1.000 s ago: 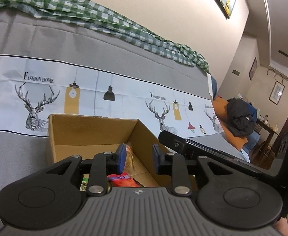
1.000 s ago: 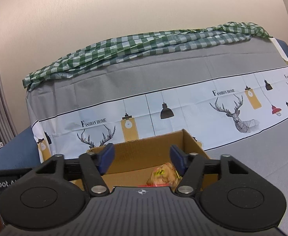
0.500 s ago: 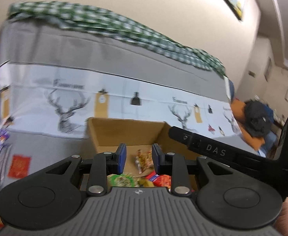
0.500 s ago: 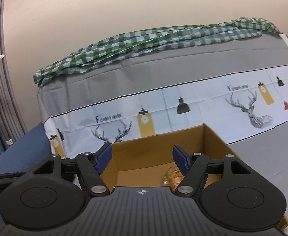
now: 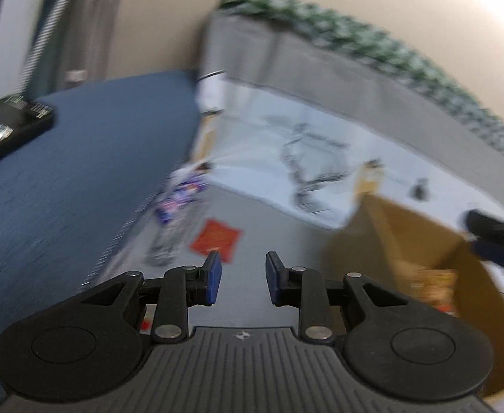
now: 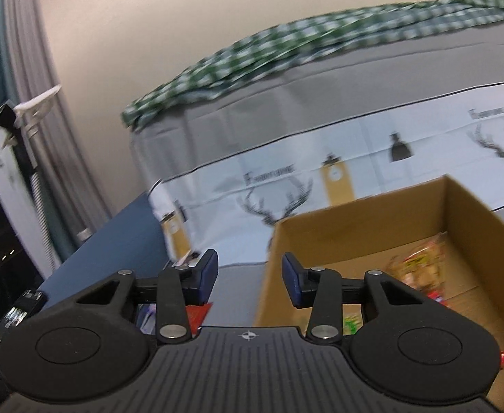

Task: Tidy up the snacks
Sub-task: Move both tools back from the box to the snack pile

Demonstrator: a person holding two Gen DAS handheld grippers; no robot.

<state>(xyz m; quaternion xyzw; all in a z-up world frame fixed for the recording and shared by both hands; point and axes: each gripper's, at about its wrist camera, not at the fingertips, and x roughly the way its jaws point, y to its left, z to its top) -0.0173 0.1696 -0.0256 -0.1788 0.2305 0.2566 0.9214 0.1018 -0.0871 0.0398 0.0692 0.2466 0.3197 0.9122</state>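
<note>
- Left wrist view: my left gripper (image 5: 241, 277) had its jaws apart with nothing between them. It was aimed at the grey cloth (image 5: 272, 227), where loose snacks lay ahead.
- The red packet (image 5: 216, 238) sat just above and slightly left of my fingertips, lower middle of the frame, lying flat like a diamond. Further up-left was a blurry bunch of purple-white wrappers (image 5: 179, 196), strung out along the cloth's edge beside the blue cushion (image 5: 79, 172).
- The cardboard box (image 5: 406, 241) was off to the right side of the frame with some snacks inside. Too smeared to name any.
- So my guess: the red packet was the left gripper's next grab, straight ahead, then carry it right to the box.
- Right wrist view: my right gripper (image 6: 250, 277) was also spread open and empty, pointed at the box's (image 6: 362, 227) near-left corner.
- This view showed the box interior far better: a clear yellowish bag (image 6: 420, 268) against the right wall, bits of red and green lower down.
- Only a red sliver (image 6: 196, 313) peeked out under the left finger here, so the left gripper looked nearer to it.
</note>
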